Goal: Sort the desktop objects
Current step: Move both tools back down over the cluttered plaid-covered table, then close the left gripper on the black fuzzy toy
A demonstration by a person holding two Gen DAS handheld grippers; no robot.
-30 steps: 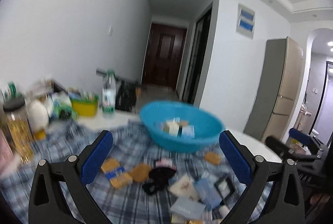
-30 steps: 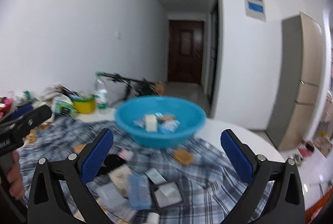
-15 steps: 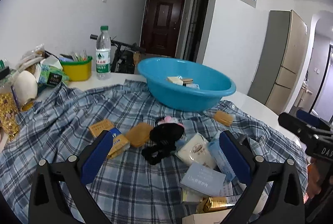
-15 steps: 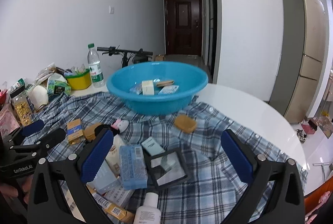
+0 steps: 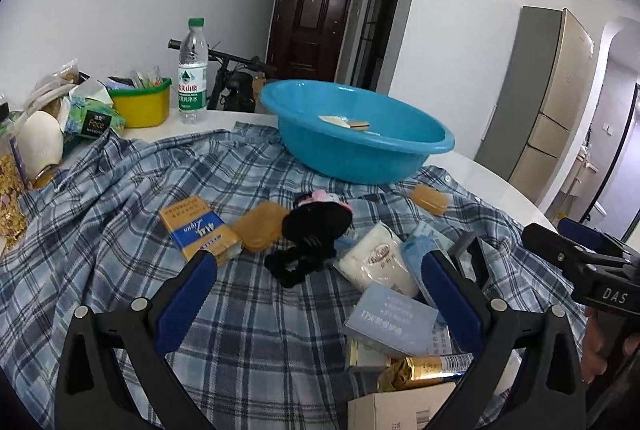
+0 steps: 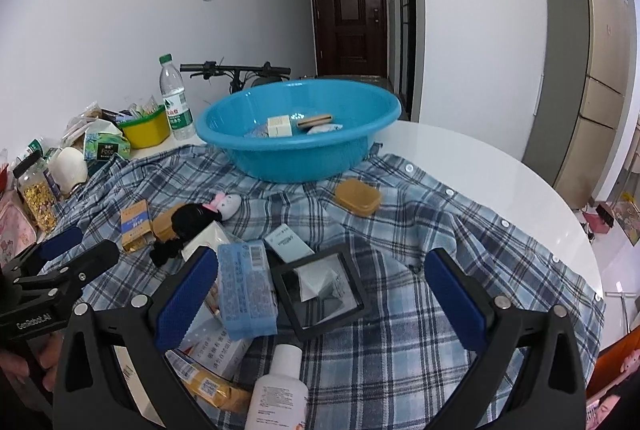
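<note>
White and round, the bench (image 6: 500, 166) carries a rumpled blue plaid shirt (image 5: 120, 230) strewn with small things: a blue-and-orange box (image 5: 198, 228), a black plush toy (image 5: 312, 230), a tan soap case (image 6: 357, 196), a pale blue packet (image 6: 246, 288) and a black-framed square case (image 6: 320, 290). At the shirt's far edge stands a blue plastic basin (image 6: 298, 126) holding a few small boxes and packets. Both the left hand-held gripper (image 5: 316, 284) and the right hand-held gripper (image 6: 318, 284) hover over the clutter, released and spread wide, grasping nothing.

Brown door (image 6: 347, 15), fridge (image 6: 591, 62), perhaps a bicycle (image 6: 236, 72)
</note>
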